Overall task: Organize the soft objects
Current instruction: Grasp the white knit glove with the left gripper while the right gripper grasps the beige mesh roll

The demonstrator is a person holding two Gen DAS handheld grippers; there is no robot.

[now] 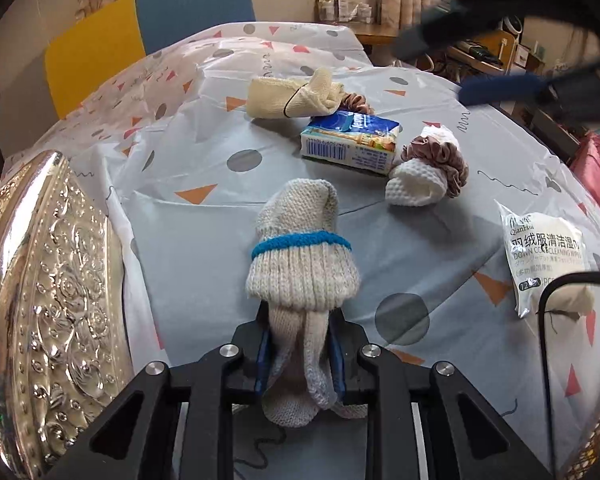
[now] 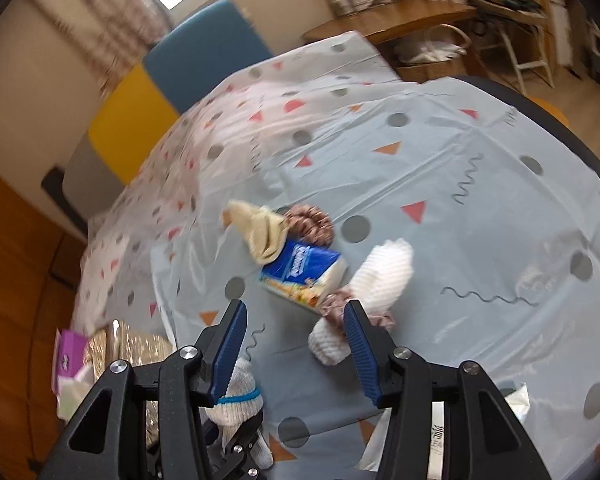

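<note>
My left gripper [image 1: 300,360] is shut on the lower end of a grey knitted glove [image 1: 300,256] with a blue band, which stands up over the patterned tablecloth [image 1: 204,264]. In the right wrist view the glove [image 2: 240,392] and the left gripper [image 2: 240,444] sit at the bottom left. My right gripper [image 2: 294,320] hangs open above the table with nothing between its fingers. Beyond it lie a white waffle cloth [image 2: 380,280] ringed by a pink scrunchie, a tissue pack [image 2: 304,272] and a cream rolled towel [image 2: 260,232]. The right gripper [image 1: 460,64] shows blurred at the top right of the left wrist view.
An embossed silver tray [image 1: 40,280] fills the left side. A wipes packet [image 1: 548,256] lies at the right beside a black wire rim [image 1: 548,300]. A second scrunchie [image 2: 312,222] lies behind the towel. A purple box [image 2: 66,356] is near the tray. Chairs stand behind the table.
</note>
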